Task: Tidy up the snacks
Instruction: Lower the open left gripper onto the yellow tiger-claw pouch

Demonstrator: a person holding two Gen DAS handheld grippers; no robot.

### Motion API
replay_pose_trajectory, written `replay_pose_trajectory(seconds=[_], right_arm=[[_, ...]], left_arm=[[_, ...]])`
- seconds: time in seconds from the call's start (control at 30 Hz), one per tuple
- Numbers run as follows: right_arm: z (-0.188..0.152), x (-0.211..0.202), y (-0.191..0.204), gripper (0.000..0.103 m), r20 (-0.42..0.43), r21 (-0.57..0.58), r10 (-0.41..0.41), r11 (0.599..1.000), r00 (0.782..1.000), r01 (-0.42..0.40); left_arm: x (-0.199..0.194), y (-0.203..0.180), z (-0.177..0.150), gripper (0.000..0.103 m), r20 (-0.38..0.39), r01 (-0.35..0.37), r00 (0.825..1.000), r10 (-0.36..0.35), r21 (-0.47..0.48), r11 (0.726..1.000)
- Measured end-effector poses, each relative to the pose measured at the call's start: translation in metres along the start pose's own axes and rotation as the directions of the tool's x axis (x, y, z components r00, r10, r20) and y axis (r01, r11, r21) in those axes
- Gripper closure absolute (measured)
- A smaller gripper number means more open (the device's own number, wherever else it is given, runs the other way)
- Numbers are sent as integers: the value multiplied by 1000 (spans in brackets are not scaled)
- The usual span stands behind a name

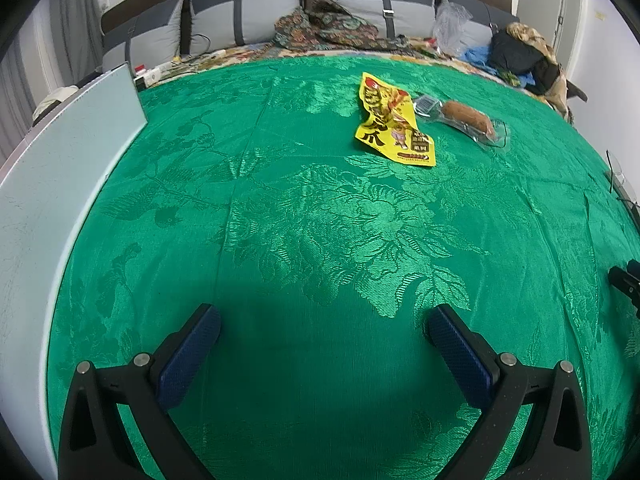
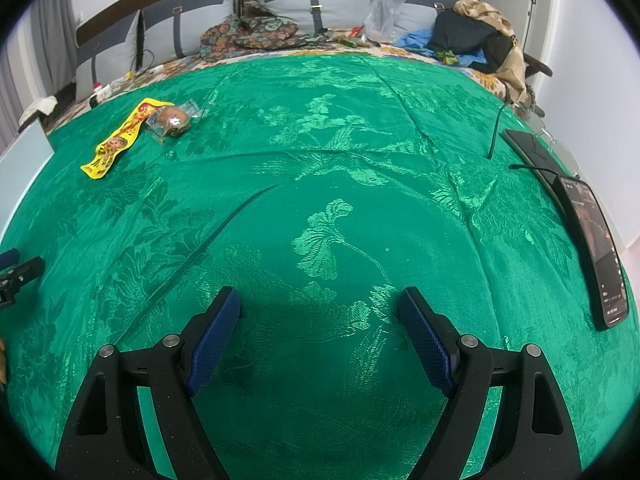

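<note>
Two snacks on the green brocade bedspread (image 1: 280, 220), both untouched, lying far up the cloth toward the pillows.

Item 1: yellow snack packet (image 1: 394, 122), flat, crumpled; long axis runs away from the left gripper, slightly slanted.

Item 2: clear-wrapped brown bun (image 1: 468, 119), touching or just beside the packet's right edge; long axis slanted across the left wrist view.

Left gripper (image 1: 324, 326): jaws spread wide, holding nothing, low over bare cloth. Both snacks lie ahead and a little right of it.

Right gripper (image 2: 320, 308): jaws spread, holding nothing. The snacks lie far ahead and well to its left (image 2: 120, 142).

Judgement: the left gripper looks nearer and better lined up; a forward reach should meet the packet end-on.

Also present: pale box wall (image 1: 60, 168) at left; two phones (image 2: 596, 248) at right edge.
</note>
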State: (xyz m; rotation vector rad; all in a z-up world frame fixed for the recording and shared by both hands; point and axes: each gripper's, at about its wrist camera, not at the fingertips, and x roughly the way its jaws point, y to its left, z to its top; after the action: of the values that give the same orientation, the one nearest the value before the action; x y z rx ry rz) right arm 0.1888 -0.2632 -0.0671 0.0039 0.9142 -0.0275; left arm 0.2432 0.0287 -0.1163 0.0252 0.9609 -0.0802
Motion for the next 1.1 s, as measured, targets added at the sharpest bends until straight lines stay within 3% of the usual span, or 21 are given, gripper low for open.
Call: replay_pose_trajectory(seconds=[0.1,0.23,0.33,0.47,0.67,0.73,0.83,0.9,0.97,1.03,1.1], right_arm=[[0,0,0,18,0,0,0,1000,1000,0],[0,0,0,18,0,0,1,1000,1000,-1],[0,0,-1,18,1,3,2,1000,1000,-2],[-1,-1,-2,18,1,5,3,1000,1000,-3],[-1,-1,-3,17,2,11,9,1000,1000,-9],[-2,-2,-3,17,4,14,13,1000,1000,-13],[-2,-2,-2,17,5,17,16,1000,1000,-16],[-2,-2,-2,17,5,17,16,1000,1000,-16],[-2,-2,-2,17,5,17,16,1000,1000,-16],[-2,-2,-2,17,4,16,16,1000,1000,-16],[-2,-2,-2,17,5,16,15,1000,1000,-16]], left_arm=[[9,-2,27,0,-80,71,994,-69,29,997],[12,-13,96,0,-66,161,985,-159,25,987],[31,-27,141,0,-120,200,973,-195,26,979],[65,-41,180,0,-149,142,980,-135,39,989],[120,-36,185,1,-265,42,963,-44,-15,999],[122,-35,183,0,-243,11,970,-12,-2,1000],[121,-35,182,0,-229,19,973,-17,6,1000],[120,-33,181,7,-218,18,976,-13,19,1000],[109,-29,180,49,-162,23,987,-18,28,999],[103,-22,179,64,-154,51,987,-51,-1,999],[95,-15,173,66,-150,50,987,-51,-11,999]])
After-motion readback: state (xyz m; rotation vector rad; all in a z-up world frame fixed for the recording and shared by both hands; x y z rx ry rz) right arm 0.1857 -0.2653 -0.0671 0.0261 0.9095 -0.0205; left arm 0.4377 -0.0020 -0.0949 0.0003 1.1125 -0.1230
